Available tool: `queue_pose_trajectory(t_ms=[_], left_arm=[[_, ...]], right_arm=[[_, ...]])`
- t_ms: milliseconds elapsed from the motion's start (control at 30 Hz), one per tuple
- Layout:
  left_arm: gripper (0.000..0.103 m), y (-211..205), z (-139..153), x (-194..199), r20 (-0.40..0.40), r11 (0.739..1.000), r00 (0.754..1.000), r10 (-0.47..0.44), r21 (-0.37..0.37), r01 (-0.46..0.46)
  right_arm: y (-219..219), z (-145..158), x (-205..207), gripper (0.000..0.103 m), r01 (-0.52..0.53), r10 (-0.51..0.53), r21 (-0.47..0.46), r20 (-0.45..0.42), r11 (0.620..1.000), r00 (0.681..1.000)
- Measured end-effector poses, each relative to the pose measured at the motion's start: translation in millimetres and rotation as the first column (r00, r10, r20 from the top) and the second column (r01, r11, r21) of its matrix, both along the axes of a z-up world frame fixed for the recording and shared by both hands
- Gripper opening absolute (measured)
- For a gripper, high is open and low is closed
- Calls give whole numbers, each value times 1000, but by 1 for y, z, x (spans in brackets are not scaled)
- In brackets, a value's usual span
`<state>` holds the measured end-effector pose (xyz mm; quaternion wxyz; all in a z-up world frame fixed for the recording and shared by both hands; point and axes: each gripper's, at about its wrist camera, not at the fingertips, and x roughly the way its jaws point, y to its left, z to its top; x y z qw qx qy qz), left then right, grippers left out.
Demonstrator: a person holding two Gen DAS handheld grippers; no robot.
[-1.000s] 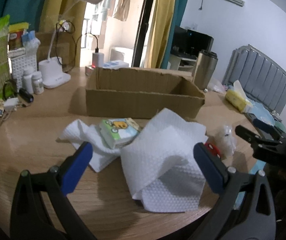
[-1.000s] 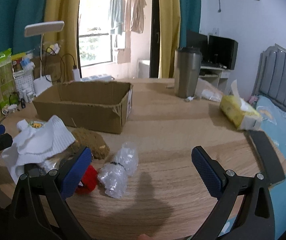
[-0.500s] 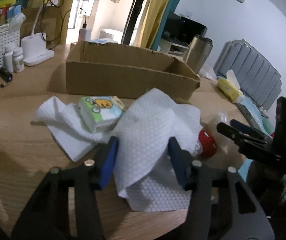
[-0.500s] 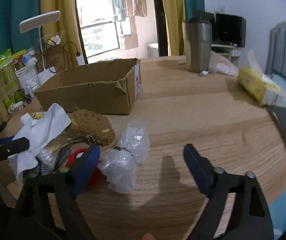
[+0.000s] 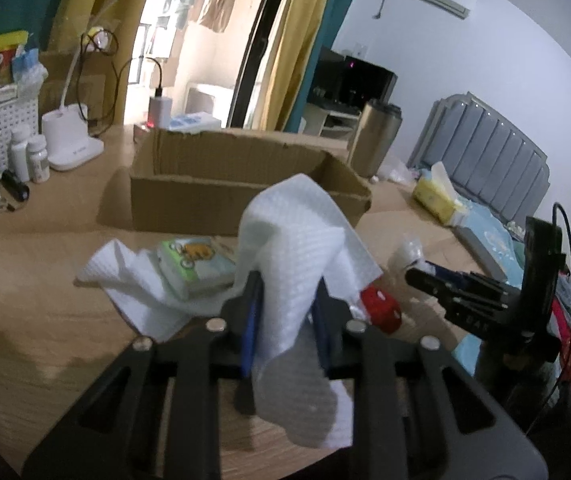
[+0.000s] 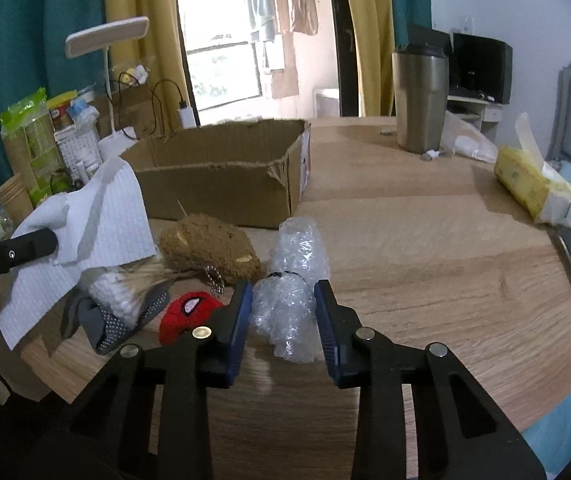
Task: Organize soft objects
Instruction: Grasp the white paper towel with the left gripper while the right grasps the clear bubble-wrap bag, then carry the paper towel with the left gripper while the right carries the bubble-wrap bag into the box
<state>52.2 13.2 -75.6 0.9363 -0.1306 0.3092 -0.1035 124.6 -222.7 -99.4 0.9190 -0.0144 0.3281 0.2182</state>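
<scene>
In the left wrist view, the left gripper, whose jaws stood wide apart a second ago, is now clamped on the white embossed paper towel. The towel, flat on the wooden table before, is bunched and lifted into a peak between the blue pads. Just beside it lie the small green tissue pack with a cartoon print and the red round plush. The open cardboard box stands behind them.

In the right wrist view, the right gripper, also wide earlier, has closed on the crumpled clear bubble wrap bundle, which sits on the table. The brown fuzzy plush lies just left of it, in front of the box.
</scene>
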Motion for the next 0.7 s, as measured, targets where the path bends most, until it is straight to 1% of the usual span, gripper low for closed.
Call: queue_pose_trajectory(t_ms=[133,333,500,700], left_arm=[[24,5,10,-2,27,1000,1000,12,0,-12],[24,15,24,-2,68,999,997,36,4,-37],[24,23,36,4,111,998,992,56,22,-58],[24,29,50,16,166,997,985,55,35,-62]], right_arm=[[-2,8,-3,32,0,0,5,29,1000,1000],[-4,21,-7,32,-4,3,19,66,1000,998],[-5,31,-8,32,-16,12,35,102,999,995],[0,44,0,32,-35,29,40,148,999,989]])
